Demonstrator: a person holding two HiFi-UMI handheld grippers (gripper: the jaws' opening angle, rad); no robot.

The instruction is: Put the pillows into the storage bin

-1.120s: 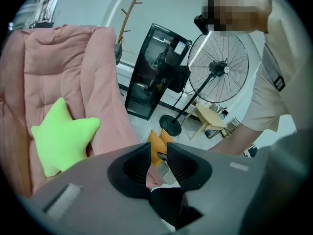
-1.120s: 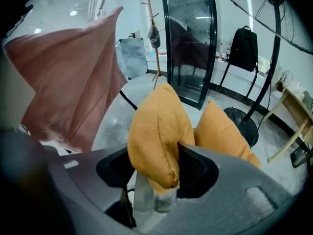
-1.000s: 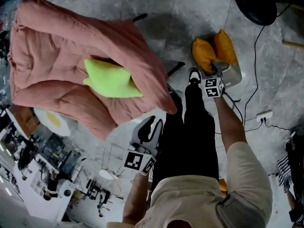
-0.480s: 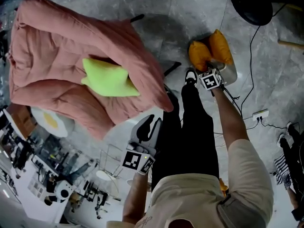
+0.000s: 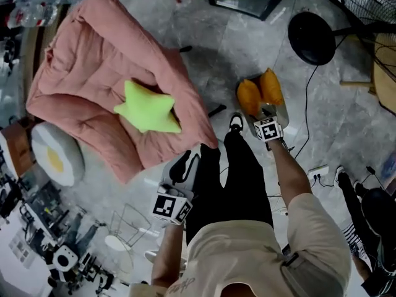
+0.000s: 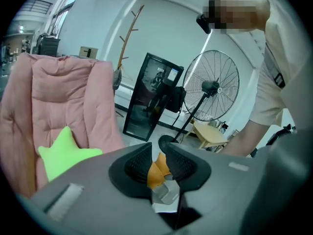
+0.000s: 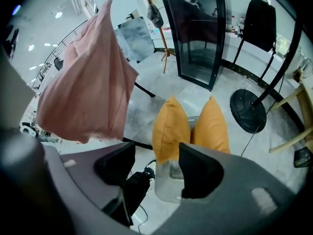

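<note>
Two orange pillows (image 7: pixel 171 126) are standing upright, side by side, in the grey storage bin (image 7: pixel 168 182), right of centre in the head view. The right gripper (image 7: pixel 157 155) is hovering just above them, empty. Its jaws have just been opening and are standing wide, clear of the pillow tops. The left gripper (image 6: pixel 157 153), at lower centre, is gripping nothing, and its jaws have been narrowing to a slim gap. The green star pillow (image 5: pixel 148 107) is lying on the pink padded lounger (image 5: pixel 93 73) at upper left, probably next to be collected.

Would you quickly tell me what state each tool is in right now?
Left tool: open, holding nothing; jaws have just been closing a little.
Right tool: open, holding nothing; jaws have just been opening.
</note>
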